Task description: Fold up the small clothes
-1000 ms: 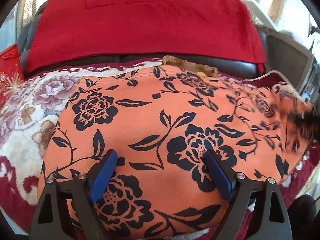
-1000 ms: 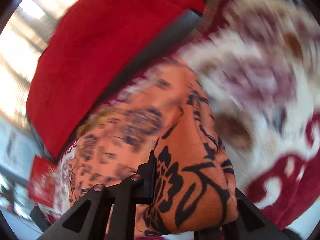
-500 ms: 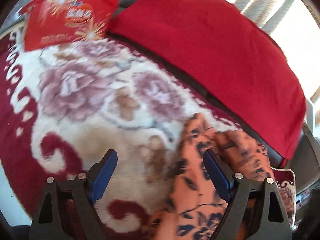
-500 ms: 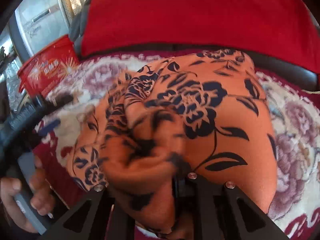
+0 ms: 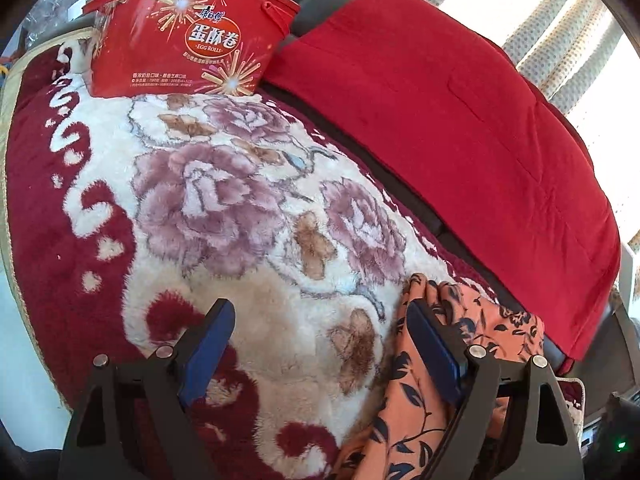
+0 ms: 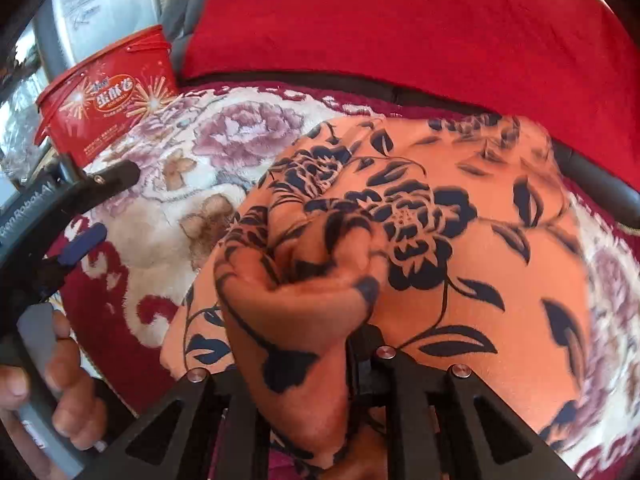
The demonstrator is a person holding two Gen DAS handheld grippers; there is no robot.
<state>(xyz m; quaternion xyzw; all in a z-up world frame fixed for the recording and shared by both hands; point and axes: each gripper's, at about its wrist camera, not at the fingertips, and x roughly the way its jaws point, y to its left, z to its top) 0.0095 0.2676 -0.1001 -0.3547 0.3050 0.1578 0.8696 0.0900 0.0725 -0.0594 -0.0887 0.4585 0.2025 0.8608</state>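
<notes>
An orange garment with dark blue flowers [image 6: 460,248] lies on the plush floral blanket [image 6: 168,208]. My right gripper [image 6: 304,344] is shut on a bunched fold of it, lifted over the rest of the cloth. In the left wrist view the garment [image 5: 416,400] shows at the lower right. My left gripper [image 5: 316,344] is open and empty over the blanket [image 5: 200,208], with its right fingertip at the garment's left edge. The left gripper also shows in the right wrist view [image 6: 96,204], left of the garment.
A red egg-roll tub [image 5: 188,36] stands at the blanket's far left; it also shows in the right wrist view [image 6: 104,108]. A red cloth [image 5: 460,120] drapes over the dark sofa back behind. The blanket's front edge drops off at the left.
My left gripper has moved left off the garment onto bare blanket. My right gripper has carried the gripped fold over the garment toward the left.
</notes>
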